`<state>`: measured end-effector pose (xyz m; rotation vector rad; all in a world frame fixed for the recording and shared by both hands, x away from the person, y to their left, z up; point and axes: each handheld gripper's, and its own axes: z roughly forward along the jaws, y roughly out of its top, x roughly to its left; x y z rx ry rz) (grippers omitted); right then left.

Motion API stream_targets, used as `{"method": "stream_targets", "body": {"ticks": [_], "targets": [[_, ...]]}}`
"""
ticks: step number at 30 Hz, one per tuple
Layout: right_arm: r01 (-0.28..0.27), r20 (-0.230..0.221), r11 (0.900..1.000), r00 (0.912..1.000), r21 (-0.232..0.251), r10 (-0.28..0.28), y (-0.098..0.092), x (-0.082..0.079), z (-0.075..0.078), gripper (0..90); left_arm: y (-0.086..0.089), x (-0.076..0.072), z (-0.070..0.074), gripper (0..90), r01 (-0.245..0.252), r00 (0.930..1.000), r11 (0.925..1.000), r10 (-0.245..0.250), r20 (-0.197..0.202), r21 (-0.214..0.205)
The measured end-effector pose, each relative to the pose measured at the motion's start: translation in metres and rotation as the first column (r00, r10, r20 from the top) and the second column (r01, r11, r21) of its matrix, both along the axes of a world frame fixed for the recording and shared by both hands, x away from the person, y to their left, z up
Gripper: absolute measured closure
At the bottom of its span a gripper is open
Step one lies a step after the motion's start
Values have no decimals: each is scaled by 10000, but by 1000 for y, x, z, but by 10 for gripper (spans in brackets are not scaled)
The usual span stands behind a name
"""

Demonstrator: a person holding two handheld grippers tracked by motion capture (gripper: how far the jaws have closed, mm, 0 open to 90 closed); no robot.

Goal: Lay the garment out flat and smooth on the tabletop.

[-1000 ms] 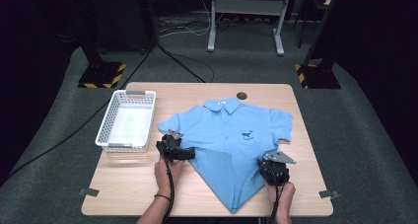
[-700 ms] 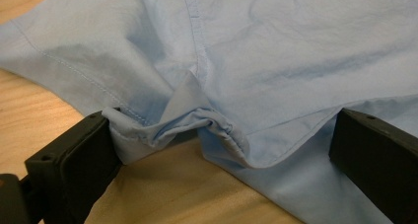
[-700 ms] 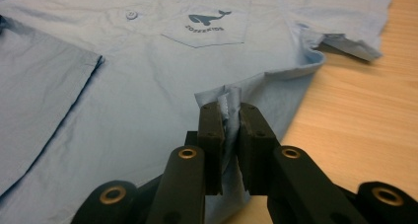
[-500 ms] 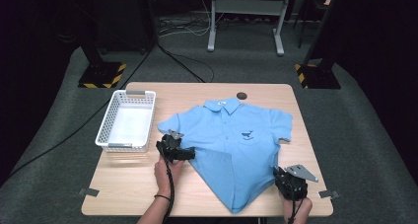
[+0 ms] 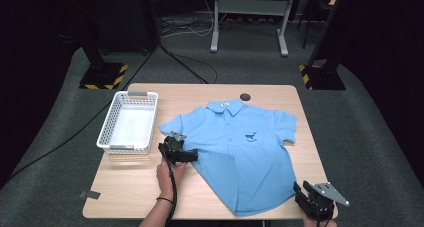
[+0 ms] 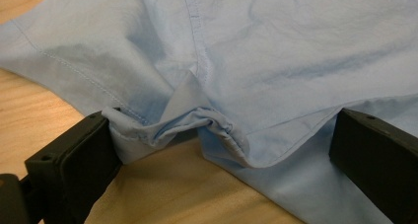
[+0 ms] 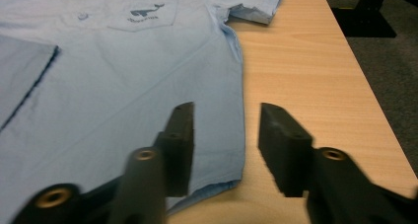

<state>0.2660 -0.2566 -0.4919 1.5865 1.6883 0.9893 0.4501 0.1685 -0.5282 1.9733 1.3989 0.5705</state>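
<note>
Right gripper (image 7: 224, 147) has its jaws partway apart, just been opening, with nothing between them; they hang over the hem corner of the blue polo shirt (image 5: 240, 152), so it looks like it let go of that corner on purpose. Left gripper (image 6: 222, 150) has its jaws set wide, with a bunched fold of the shirt's edge sitting between them. One jaw touches the cloth, the other stands off it, so I wouldn't call it a grip; my guess is it's lined up to pinch that fold.

The shirt lies flat and face up in the middle of the wooden table (image 5: 130, 187), collar pointing away from the person, whale logo on the chest. I think it's spread like that for folding. The white basket (image 5: 112, 134) sits just beside the shirt's sleeve on the left gripper's side, probably where the shirt ends up. A small dark disc (image 5: 245, 96) sits just past the collar.
</note>
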Motion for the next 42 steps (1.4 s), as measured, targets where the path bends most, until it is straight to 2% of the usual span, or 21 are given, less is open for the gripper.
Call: {"method": "stream_targets", "body": {"ticks": [1, 4, 8, 10, 12, 13, 15, 17, 19, 21, 23, 24, 27, 28, 32, 34, 35, 38, 42], "targets": [[-68, -24, 9999, 10000, 112, 68, 0, 1, 2, 531, 0, 0, 0, 5, -2, 10000, 10000, 2, -1, 0], [-758, -161, 9967, 9970, 281, 763, 10, 11, 4, 439, 0, 0, 0, 5, 0, 10000, 10000, 0, -2, 4], [-1726, -1085, 9848, 9788, 204, 1738, 35, 37, -9, 328, 0, 0, 0, 6, 2, 10000, 10000, -2, -4, 10], [-1845, -1594, 9824, 9694, 276, 1865, 43, 46, -20, 291, 0, 0, 0, 5, 0, 10000, 10000, 0, 2, 5], [-1812, -1868, 9829, 9650, 318, 1839, 47, 50, -29, 258, 0, 0, 0, 5, -4, 10000, 10000, 4, 1, 3], [-1722, -1729, 9847, 9694, 278, 1744, 47, 48, -30, 257, 0, 0, 0, 5, -9, 10000, 10000, 9, 1, -3], [-1586, -1716, 9872, 9723, 158, 1590, 44, 45, -31, 240, 0, 0, 0, 6, 1, 10000, 10000, -1, 0, 7], [-1418, -1808, 9896, 9742, -261, 1348, 40, 41, -31, 232, 0, 0, 0, 6, 1, 10000, 10000, -1, 0, 5], [-1293, -1888, 9893, 9753, -671, 1147, 35, 38, -32, 185, 0, 0, 0, 5, 0, 10000, 10000, 0, 0, 3], [-1233, -1943, 9900, 9750, -678, 1081, 28, 36, -32, 167, 0, 0, 0, 5, 3, 10000, 10000, -3, -3, 4], [-1054, -2028, 9917, 9752, -735, 887, 21, 37, -31, 76, 0, 0, 0, 6, -5, 10000, 10000, 5, -1, -7], [-925, -2112, 9925, 9747, -799, 738, 17, 38, -31, 63, 0, 0, 0, 6, -1, 10000, 10000, 1, 4, -13], [-621, -1580, 9951, 9862, -775, 493, 5, 44, -29, 26, 1, -1, 0, 6, 136, 9999, 9999, -136, 4, -87], [-662, -1514, 9951, 9870, -731, 545, 2, 48, -28, 9, 1, -1, 0, 6, 209, 9998, 9996, -209, 19, -186], [-889, -1549, 9935, 9849, -708, 771, -7, 69, -29, 0, 4, -3, 1, 6, 404, 9992, 9980, -403, 24, -493], [-940, -1533, 9925, 9848, -785, 812, -8, 73, -30, 0, 4, -4, 1, 7, 377, 9993, 9973, -373, 76, -627], [-1083, -1809, 9882, 9796, -1079, 876, -9, 86, -35, 0, 4, -6, 2, 10, 497, 9986, 9973, -485, 228, -545], [-1271, -1790, 9862, 9780, -1064, 1067, -10, 91, -35, 0, 3, -9, 4, 11, 542, 9980, 9968, -522, 359, -582], [-1403, -1972, 9878, 9724, -684, 1244, -13, 94, -36, 0, -3, -17, 16, 16, 615, 9957, 9913, -528, 762, -1163]]}}
